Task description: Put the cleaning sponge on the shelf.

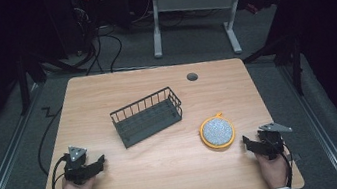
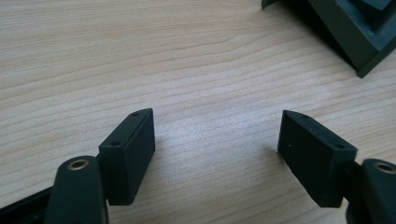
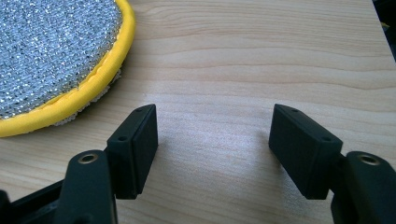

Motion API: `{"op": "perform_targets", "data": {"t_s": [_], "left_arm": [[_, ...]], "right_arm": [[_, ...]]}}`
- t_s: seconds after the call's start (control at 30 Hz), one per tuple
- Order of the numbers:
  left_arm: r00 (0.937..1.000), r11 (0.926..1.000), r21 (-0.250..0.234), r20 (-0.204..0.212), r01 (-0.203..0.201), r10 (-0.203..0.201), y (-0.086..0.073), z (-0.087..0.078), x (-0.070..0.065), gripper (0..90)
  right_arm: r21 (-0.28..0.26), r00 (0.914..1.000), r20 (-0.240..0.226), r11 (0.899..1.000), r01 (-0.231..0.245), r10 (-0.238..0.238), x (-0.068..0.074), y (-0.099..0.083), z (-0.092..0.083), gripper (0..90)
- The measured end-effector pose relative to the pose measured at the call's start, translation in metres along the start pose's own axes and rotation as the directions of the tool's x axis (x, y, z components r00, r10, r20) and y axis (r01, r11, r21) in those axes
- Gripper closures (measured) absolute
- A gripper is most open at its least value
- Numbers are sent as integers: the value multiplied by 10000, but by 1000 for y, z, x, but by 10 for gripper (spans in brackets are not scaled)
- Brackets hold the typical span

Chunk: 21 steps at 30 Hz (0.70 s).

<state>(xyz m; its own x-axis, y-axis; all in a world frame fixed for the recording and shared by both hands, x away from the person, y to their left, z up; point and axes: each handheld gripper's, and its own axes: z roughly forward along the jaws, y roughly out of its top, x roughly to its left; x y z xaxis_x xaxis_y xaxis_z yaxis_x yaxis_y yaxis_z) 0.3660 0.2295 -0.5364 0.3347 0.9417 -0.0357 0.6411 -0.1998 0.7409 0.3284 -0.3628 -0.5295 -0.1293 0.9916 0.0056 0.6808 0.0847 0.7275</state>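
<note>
Since both hands are parked at the near edge of the bench [image 1: 168, 175], the whole thing comes down to which one is closer to the scrubber. The right hand-held gripper [image 1: 247, 142] is the obvious pick: its jaws stand wide apart with nothing between them, resting low over bare wood, and the scrubber [image 1: 217, 132] sits just beside it at roughly 10 o'clock. In the right gripper view the yellow rim of the scrubber [image 3: 56, 60] is right there at 10 to 11 o'clock of the jaws, near but not touching.

The left hand-held gripper [image 1: 100, 163] is also spread wide and holding nothing, but it's well apart from the scrubber, across the bench. What it does have is the rack: in the left gripper view a dark corner of the rack [image 2: 355, 32] pokes in at 1 o'clock.

Further out, the rack [image 1: 147, 117] lies mid-bench with its long axis running from about 8 to 2 o'clock, at 10 o'clock from the scrubber. So my guess is the right one grabs the scrubber and carries it up-left into the rack.
</note>
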Motion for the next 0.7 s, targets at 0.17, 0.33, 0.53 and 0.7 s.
{"op": "perform_targets", "data": {"t_s": [0.17,0.33,0.53,0.7], "left_arm": [[9997,9998,-31,107,210,-210,0,-1,4,284],[9987,9988,-100,189,477,-475,0,-3,5,285],[9971,9980,-308,543,553,-536,8,-8,5,318],[9961,9983,-376,770,450,-420,16,-12,4,327]], "right_arm": [[4,9999,10,9999,116,-116,1,0,0,329],[19,9998,62,9999,165,-165,2,0,1,330],[22,9999,26,9999,170,-170,2,0,0,328],[37,9999,5,9999,139,-139,2,0,0,326]]}}
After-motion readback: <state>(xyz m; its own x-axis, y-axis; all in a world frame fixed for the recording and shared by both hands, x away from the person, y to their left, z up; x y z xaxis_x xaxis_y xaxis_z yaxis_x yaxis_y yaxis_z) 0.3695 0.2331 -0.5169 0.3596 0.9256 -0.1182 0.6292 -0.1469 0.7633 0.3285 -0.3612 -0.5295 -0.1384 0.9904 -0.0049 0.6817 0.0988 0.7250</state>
